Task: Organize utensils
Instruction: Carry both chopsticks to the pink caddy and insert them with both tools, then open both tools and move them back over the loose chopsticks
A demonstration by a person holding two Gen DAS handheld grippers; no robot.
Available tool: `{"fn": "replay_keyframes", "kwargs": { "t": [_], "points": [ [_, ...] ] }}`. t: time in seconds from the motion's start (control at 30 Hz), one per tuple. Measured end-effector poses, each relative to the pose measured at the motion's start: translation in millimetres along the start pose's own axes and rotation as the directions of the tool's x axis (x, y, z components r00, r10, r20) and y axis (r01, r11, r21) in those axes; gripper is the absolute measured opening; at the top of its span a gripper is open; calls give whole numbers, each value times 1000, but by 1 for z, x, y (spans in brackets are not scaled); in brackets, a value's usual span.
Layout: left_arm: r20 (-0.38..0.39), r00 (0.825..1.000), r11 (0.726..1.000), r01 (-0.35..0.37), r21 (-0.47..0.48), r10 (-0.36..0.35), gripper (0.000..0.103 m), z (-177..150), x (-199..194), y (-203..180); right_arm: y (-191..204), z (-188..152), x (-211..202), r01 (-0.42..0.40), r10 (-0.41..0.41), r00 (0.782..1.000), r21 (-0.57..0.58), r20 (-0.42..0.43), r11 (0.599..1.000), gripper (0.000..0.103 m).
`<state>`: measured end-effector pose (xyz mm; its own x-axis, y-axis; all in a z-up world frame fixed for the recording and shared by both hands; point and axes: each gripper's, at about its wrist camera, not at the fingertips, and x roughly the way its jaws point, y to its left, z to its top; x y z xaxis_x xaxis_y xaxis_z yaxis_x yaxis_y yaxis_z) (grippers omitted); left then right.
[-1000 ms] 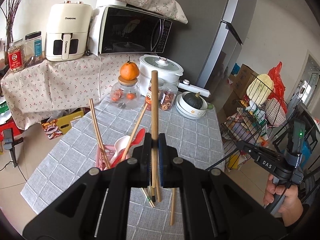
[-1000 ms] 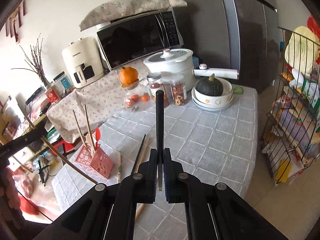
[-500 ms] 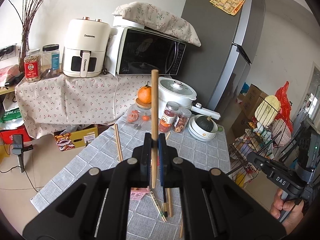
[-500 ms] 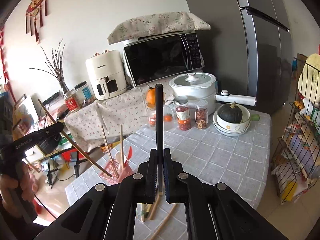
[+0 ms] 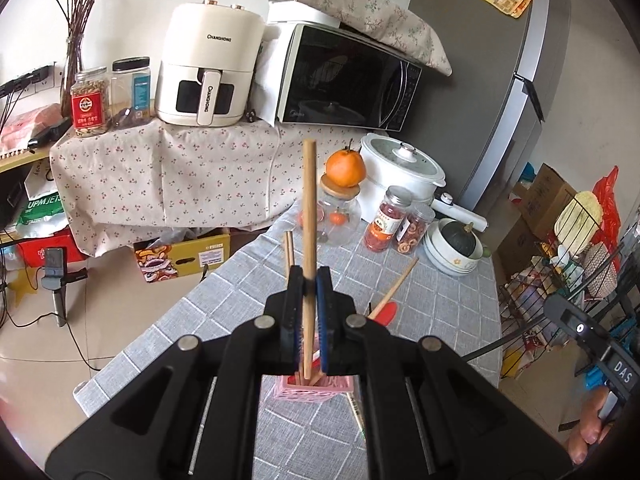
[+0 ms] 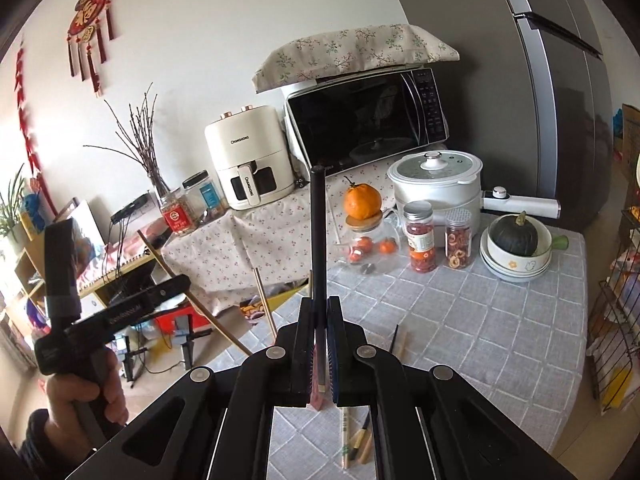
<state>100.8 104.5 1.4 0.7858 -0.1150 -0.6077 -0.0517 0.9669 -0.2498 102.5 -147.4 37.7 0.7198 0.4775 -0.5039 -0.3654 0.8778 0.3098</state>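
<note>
You had the left claw (image 5: 308,280) clamped low on a light, stiff wooden chopstick (image 5: 309,208) standing upright over the pink holder (image 5: 312,390), and the right claw (image 6: 320,312) pinching a slick black chopstick (image 6: 318,232) above the table (image 6: 460,320), both likely to pivot

Ahead of the gripper, a cream air fryer (image 5: 206,76) and black microwave (image 5: 346,80) stand side by side. Nearer, right of the gripper's line, an orange (image 5: 345,168) tops a glass jar (image 5: 334,216) beside a white cooker (image 5: 400,176) and a bowled squash (image 5: 462,242).
</note>
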Motion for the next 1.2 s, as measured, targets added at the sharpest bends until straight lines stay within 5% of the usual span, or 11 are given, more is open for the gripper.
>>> {"fn": "replay_keyframes", "kwargs": {
  "t": [0.37, 0.77, 1.1, 1.2],
  "points": [
    [-128, 991, 1000, -30, -3, 29, 7, -4, 38, 0, 13, -2, 47, -48, 49, 998, 32, -36, 998, 6],
    [-232, 970, 998, -65, 22, 69, 7, -10, 68, 0, 20, -21, 107, 5, -6, 985, -10, -170, 1000, 6],
    [-213, 976, 999, -42, 6, 42, 7, -7, 63, -1, 13, -26, 126, -11, 22, 978, 52, -207, 999, 8],
    [-212, 977, 1000, -27, 6, 27, 14, -7, 58, -3, 12, -21, 119, -31, 44, 980, 66, -195, 997, 13]
  ]
}}
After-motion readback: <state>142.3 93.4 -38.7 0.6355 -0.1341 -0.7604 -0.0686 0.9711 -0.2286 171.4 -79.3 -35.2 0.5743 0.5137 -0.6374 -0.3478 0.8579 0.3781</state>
